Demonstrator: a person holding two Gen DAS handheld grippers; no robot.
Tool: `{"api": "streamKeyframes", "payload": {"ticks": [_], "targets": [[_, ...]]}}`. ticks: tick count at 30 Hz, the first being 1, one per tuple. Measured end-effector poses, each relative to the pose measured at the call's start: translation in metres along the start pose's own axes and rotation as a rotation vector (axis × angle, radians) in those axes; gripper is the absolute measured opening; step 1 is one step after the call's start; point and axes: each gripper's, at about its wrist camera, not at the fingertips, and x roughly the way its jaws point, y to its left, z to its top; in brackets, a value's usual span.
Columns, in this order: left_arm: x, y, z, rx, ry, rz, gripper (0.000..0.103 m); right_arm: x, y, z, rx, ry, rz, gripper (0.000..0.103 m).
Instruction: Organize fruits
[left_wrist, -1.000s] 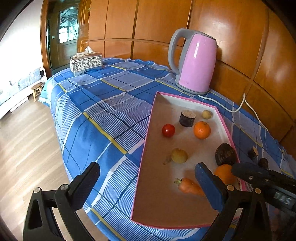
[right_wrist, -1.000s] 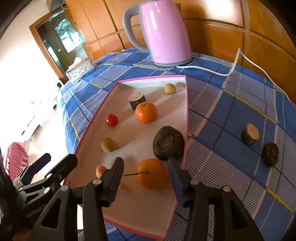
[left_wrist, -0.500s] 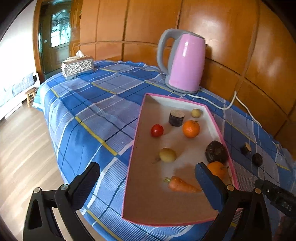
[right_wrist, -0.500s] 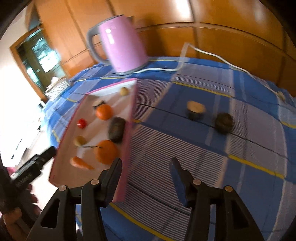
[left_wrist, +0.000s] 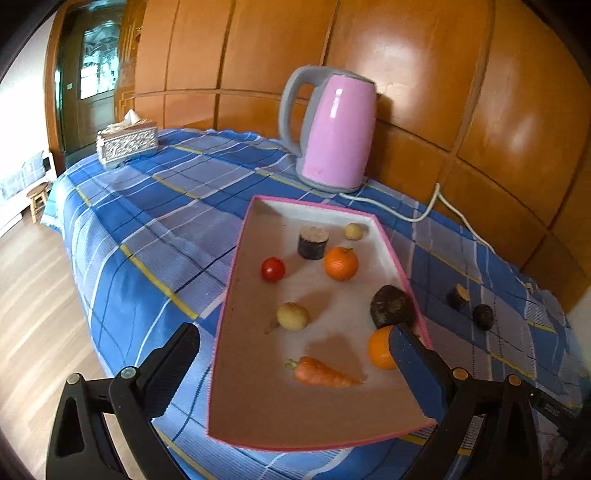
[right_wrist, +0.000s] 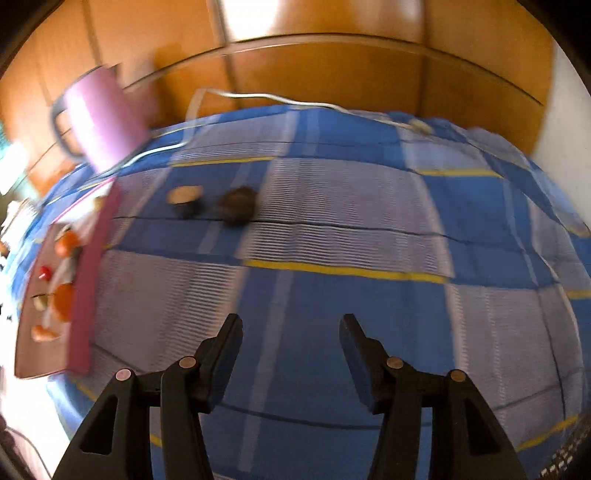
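Wood panelling is backing a table that is wearing a blue plaid cloth (left_wrist: 155, 229), and everything is sitting on that cloth. At the far left a tissue box (left_wrist: 126, 142) is standing clear of the work. Moving right, the left gripper (left_wrist: 291, 354) is hovering low over the near end of the pink-rimmed tray (left_wrist: 236, 273), its jaws spread wide and holding nothing, probably waiting as a spare hand. Inside the tray a tomato (left_wrist: 273, 268), a pale round fruit (left_wrist: 292, 315), a carrot (left_wrist: 323, 373), two oranges (left_wrist: 341, 263) and a dark lump (left_wrist: 391, 305) are lying apart, seemingly gathered there as the sorting place. Behind it a pink kettle (left_wrist: 334, 129) is standing. Further right, two dark pieces (right_wrist: 236, 205) are lying just beside each other on bare cloth, outside the tray, likely the next to collect. The right gripper (right_wrist: 291, 332) is pointing over open cloth with those pieces up to its left, its jaws also spread and empty, and its view is blurring.
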Motion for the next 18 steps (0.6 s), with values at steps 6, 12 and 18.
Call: {"api": "streamKeyframes", "payload": {"ticks": [6, 12, 18], "targets": [[-0.008, -0.028, 0.008, 0.076, -0.04, -0.059, 0.103, -0.005, -0.042, -0.001, 0.106, -0.027, -0.107, 0.055], [-0.008, -0.066, 0.015, 0.158, -0.033, -0.181, 0.103, -0.005, -0.067, 0.0, 0.173, -0.053, -0.173, 0.056], [-0.002, -0.1, 0.015, 0.238, 0.014, -0.256, 0.103, -0.008, -0.076, -0.003, 0.186, -0.074, -0.191, 0.056]]}}
